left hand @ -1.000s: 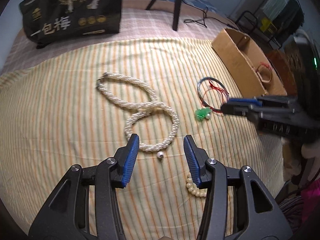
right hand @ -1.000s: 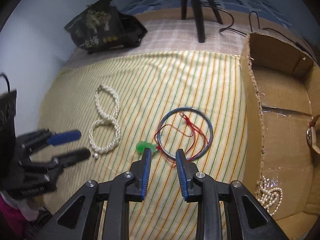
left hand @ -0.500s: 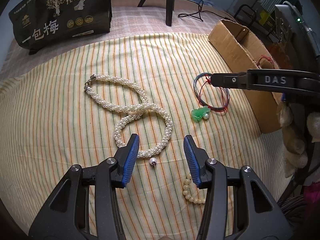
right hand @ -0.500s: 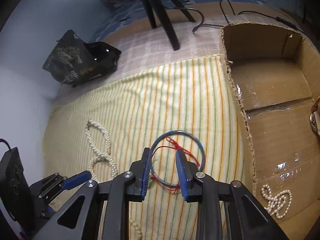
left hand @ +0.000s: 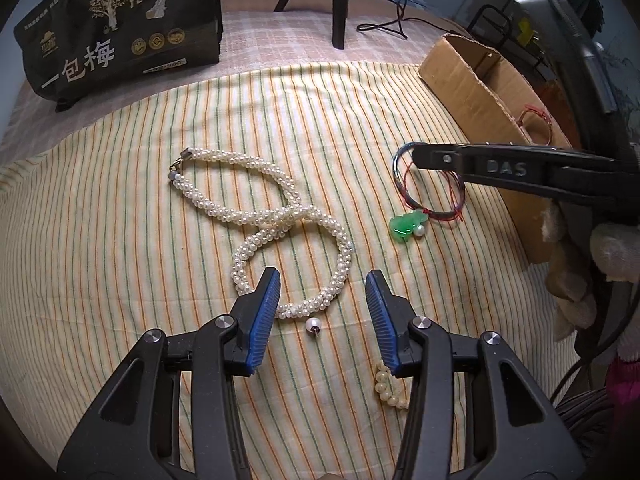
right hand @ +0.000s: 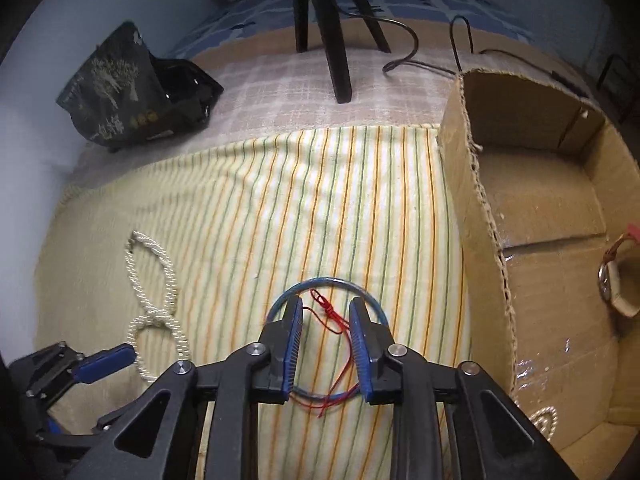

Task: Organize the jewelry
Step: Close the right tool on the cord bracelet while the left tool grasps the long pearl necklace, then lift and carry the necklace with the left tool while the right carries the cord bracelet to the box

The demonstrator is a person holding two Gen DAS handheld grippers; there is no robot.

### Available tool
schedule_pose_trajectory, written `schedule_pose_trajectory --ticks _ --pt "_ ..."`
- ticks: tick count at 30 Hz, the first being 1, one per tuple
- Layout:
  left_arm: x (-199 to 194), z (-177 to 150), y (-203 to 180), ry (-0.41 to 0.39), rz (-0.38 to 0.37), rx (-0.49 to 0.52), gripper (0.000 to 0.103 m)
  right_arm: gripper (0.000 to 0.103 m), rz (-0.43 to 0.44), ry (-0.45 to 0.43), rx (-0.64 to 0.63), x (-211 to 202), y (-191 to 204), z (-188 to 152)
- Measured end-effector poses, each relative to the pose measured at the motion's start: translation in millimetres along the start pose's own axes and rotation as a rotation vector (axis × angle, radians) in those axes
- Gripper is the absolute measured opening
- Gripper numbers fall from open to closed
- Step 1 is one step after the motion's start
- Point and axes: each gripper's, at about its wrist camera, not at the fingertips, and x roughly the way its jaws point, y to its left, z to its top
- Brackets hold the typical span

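The right tool (right hand: 325, 338) hangs open over the blue-and-red cord necklace (right hand: 326, 344) on the striped cloth (right hand: 320, 200), beside the cardboard box (right hand: 472, 208). Closing may pinch cloth or miss the thin cords, leaving the jade pendant (left hand: 407, 226) to drag. The left tool (left hand: 322, 308) is open above the pearl necklace (left hand: 280, 220).

From my feed, the work surface is a yellow cloth with thin orange and green stripes (left hand: 120, 240), spread over a pale pink-and-white checked cloth (right hand: 280, 92) that shows along the far edge. On that checked band stand the black legs of a tripod (right hand: 340, 60), with a thin black cable (left hand: 392, 24) trailing beside them. A black printed bag with gold trees and white Chinese characters (left hand: 120, 32) sits at the far left. Beyond it I see a blue checked fabric (right hand: 420, 0), and a plain pale wall (right hand: 100, 8) at left.
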Motion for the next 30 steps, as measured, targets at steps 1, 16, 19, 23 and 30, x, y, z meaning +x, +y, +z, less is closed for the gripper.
schedule_pose_trajectory --ticks 1,16,19,23,30 --pt "0.5 0.1 -0.8 0.0 -0.001 0.002 0.046 0.026 -0.013 0.005 -0.017 2.8 1.6 0.1" --pt "32.7 7.8 -20.4 0.036 0.08 0.076 0.046 0.008 -0.018 0.006 -0.036 16.5 2.3 3.4" --pt "32.5 8.8 -17.4 0.028 0.091 0.057 0.033 0.002 -0.014 0.004 -0.029 16.5 1.1 3.2" --pt "29.3 9.6 -7.7 0.021 0.088 0.02 0.007 0.001 0.003 -0.004 -0.02 13.2 -0.2 1.8" --pt "12.2 11.5 10.1 -0.016 0.061 -0.05 0.006 0.0 0.049 -0.052 -0.007 -8.2 -0.6 1.7"
